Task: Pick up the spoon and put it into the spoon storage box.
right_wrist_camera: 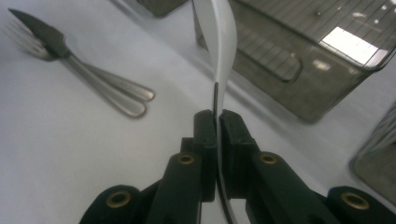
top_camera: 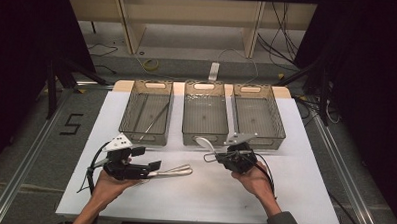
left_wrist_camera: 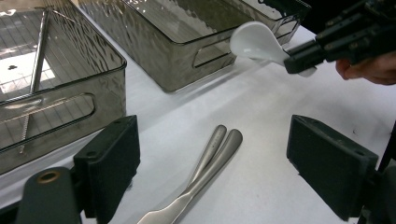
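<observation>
1. Three smoky clear bins stand in a row on the white counter [top_camera: 293,195] — the left bin [top_camera: 128,115] holds a long thin metal rod [top_camera: 153,121]; the middle bin [top_camera: 204,134] and right bin [top_camera: 273,122] look bare.
2. The right claw [top_camera: 218,155] is clamped on a white spoon [top_camera: 204,142], raised just before the middle bin.
3. The left claw [top_camera: 150,159] gapes wide over a knife and fork [top_camera: 177,170] lying together on the counter.

A lab-like recording setup: white-topped table [top_camera: 198,192], loose floor cables [top_camera: 281,40], metal frame rails [top_camera: 27,151], dark surroundings.
</observation>
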Demonstrator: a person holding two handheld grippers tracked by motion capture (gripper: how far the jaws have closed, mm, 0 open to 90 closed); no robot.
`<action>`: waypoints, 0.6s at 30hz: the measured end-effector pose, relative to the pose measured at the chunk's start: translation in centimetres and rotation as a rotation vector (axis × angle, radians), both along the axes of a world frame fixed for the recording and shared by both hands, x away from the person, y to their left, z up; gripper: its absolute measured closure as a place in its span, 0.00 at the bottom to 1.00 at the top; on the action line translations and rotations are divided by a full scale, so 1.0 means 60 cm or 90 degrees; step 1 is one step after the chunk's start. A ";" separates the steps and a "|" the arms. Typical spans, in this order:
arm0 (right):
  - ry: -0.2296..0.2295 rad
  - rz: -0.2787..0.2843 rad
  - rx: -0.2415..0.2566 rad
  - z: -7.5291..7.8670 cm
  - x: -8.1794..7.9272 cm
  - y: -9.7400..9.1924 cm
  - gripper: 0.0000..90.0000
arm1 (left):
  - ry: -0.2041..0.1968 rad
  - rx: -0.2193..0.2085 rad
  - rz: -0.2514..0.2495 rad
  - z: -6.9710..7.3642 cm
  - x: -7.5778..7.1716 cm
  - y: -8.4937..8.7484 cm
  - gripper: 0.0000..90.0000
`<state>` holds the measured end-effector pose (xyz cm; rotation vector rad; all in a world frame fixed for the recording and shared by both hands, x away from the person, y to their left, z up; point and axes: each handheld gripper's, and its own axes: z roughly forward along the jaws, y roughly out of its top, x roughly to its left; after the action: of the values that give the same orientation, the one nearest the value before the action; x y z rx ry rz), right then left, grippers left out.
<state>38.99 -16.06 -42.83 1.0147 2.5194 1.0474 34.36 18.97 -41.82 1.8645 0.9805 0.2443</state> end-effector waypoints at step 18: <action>-0.021 -0.029 0.026 0.048 0.074 0.015 0.96 | 0.000 -0.001 0.001 0.000 0.001 0.002 0.19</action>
<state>43.42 -15.15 -39.95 1.0520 2.4474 1.0985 34.43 19.08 -41.82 1.8629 0.9828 0.2443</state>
